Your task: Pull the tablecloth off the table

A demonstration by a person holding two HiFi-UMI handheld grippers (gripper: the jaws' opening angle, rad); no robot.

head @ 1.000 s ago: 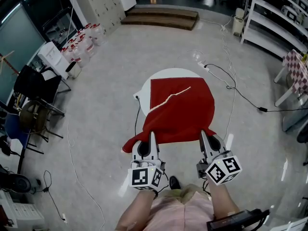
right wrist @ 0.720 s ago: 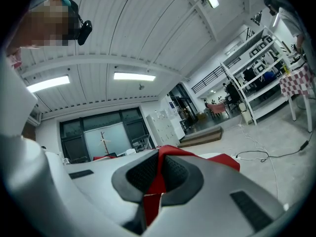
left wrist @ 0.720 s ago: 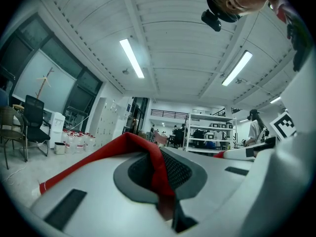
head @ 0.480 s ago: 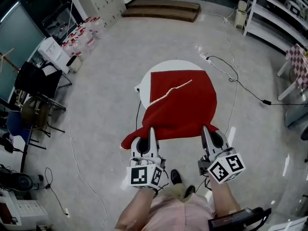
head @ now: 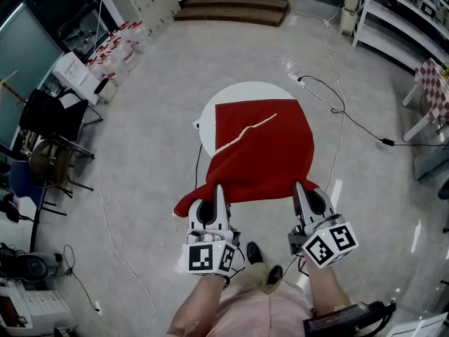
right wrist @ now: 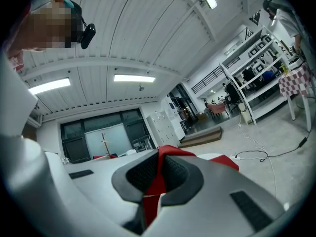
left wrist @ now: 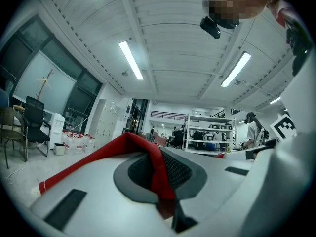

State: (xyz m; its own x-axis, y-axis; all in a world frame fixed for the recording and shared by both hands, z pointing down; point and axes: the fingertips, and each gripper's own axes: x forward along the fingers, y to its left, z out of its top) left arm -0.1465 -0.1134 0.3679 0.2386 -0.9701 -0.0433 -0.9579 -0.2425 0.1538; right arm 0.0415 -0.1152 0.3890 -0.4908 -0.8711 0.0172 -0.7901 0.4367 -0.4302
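- Gripping the near hem, the left gripper (head: 219,192) and the right gripper (head: 299,188) stand side by side in front of the person. Both point level and away. Each gripper view shows its jaws pinched tight on a fold of red fabric.
- Near hem: the tablecloth (head: 266,153) is stretched left to right between the two grips. Its near left corner sags in a bunch just outside the left gripper.
- Cloth body: the red sheet lies mostly on the round white table (head: 242,92) and drapes off the near side toward the person. A pale strip (head: 245,132) crosses it diagonally.
- Orientation: the long axis appears to run near to far, from the held hem to the straight far edge. That far edge stops short of the table's far rim, which is bare.
- Step in hand (judged): the pull is under way, with most of the cloth not yet off the top.
- Next move (judged): draw both grippers toward the person together, level and evenly, with the pinch held, so the cloth slides off without skewing or catching on the rim.
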